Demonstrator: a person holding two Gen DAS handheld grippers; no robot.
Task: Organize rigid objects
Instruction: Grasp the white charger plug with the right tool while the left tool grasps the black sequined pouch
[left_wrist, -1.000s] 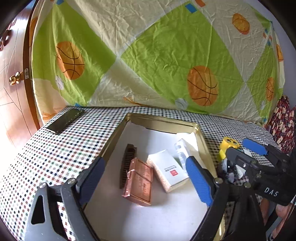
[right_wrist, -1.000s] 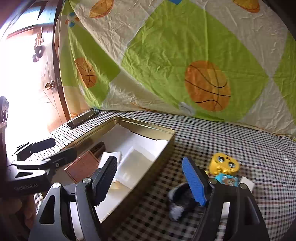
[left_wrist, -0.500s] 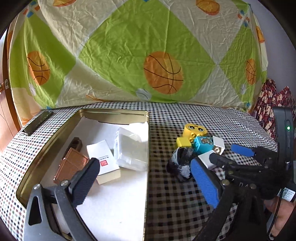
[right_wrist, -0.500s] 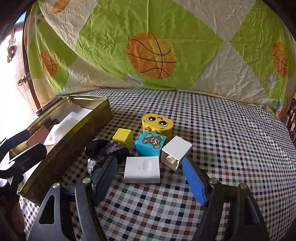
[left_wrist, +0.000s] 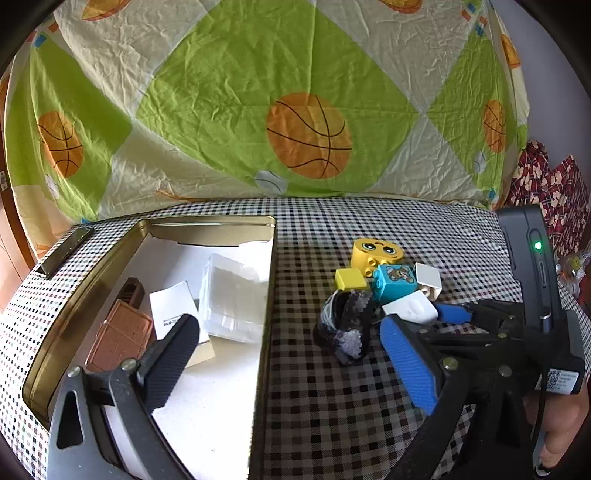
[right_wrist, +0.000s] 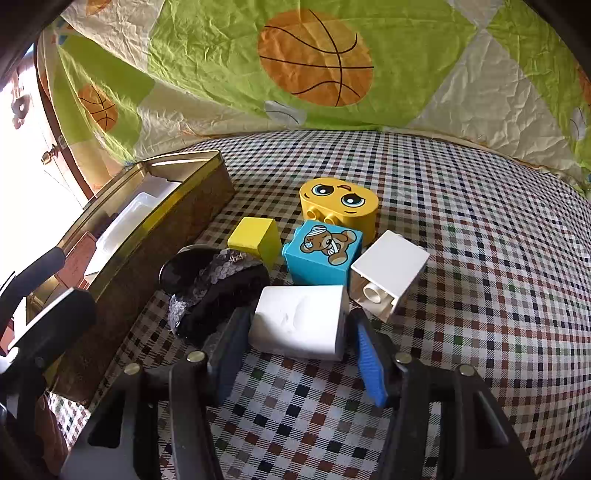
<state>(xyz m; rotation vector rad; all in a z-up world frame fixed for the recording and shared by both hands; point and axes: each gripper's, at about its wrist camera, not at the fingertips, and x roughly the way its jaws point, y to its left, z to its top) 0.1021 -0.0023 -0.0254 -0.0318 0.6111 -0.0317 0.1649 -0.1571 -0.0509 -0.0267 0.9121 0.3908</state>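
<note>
Item: white rounded case (right_wrist: 301, 323), lying flat on checked cloth (right_wrist: 480, 258), near edge of cluster; touching or just beside black sequinned band (right_wrist: 218, 280) on its left, white brick (right_wrist: 388, 275) at its far right corner, blue bear brick (right_wrist: 321, 254) just behind. Also in cluster: yellow cube (right_wrist: 255, 238), yellow face brick (right_wrist: 340, 201). Destination, by judgement: gold tin (left_wrist: 207, 227) to the left, already holding copper case (left_wrist: 118, 339), white card box (left_wrist: 173, 310), clear plastic box (left_wrist: 232, 299) and a dark item at the back. R gripper (right_wrist: 299, 354): jaws have just been closing, case between them; black pad looks at or on the left side, blue pad at the right edge w/ contact not certain, so grip not confirmed. L gripper (left_wrist: 288, 350): jaws have just been opening, stand wide, nothing held, straddling tin's near wall. Handling notes (judgement): smooth rounded shell, prob. slippery; finish closing square on the two flat sides, pads low and centred; lift straight up first so band and white brick aren't dragged; then carry over tin wall w/ clearance, set in bare front area of the lining. Keep L clear of the path.
</note>
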